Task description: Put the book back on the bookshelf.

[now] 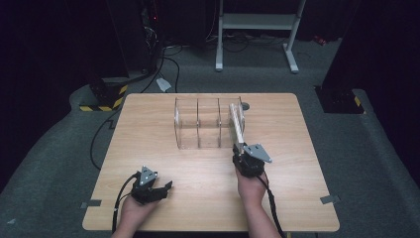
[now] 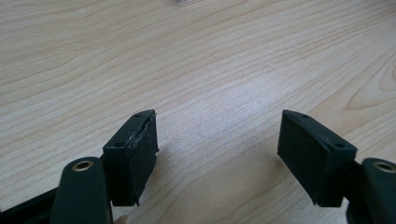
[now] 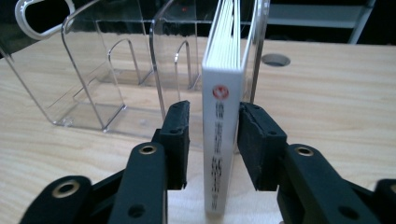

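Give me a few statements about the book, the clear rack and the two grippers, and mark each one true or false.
1. The book stands upright in the rightmost slot of the clear rack. True.
2. The right gripper clamps the book tight. False: a gap shows beside the left pad, so the jaws stand open around the spine.
3. The left gripper holds a pen. False: its jaws stand open over the bare table.
4. The rack's other slots are empty. True.

Book (image 3: 223, 135) spine print too blurred to read; its bottom cut off.
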`<state>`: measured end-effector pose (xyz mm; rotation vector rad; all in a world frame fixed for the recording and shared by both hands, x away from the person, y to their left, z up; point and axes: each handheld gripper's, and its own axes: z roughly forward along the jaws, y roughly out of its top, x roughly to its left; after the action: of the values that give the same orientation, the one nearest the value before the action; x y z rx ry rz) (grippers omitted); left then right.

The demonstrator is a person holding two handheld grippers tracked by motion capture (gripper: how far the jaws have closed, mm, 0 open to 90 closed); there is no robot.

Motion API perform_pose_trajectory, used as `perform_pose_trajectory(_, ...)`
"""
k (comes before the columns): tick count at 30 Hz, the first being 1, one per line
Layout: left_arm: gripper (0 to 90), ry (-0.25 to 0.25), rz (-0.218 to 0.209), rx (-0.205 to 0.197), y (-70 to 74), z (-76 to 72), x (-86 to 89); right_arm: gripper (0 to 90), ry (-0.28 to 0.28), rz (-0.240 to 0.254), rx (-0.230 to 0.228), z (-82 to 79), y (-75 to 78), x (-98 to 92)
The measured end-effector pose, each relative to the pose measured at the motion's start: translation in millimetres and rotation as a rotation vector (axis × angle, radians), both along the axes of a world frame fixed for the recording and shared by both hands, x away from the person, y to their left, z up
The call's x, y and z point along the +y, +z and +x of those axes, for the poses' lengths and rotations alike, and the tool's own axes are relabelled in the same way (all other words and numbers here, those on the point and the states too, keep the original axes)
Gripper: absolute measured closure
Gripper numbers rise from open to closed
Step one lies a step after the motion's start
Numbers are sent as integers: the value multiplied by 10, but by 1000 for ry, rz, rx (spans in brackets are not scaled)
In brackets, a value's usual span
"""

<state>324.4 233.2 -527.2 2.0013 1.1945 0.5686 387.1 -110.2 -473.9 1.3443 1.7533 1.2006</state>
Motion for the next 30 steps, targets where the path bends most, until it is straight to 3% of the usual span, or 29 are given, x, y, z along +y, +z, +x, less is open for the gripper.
perform_pose_trajectory(8,290,-1,4,-3,-1,2,-1,723,16,-15,24,-46,-117,-66)
perform_pose_trajectory(14,290,-1,5,-3,-2,3,-2,727,26,-1,24,-41,-124,-47)
perform_pose_trajectory(30,291,-6,3,-4,0,2,0,730,-29,8,18,55,-132,19)
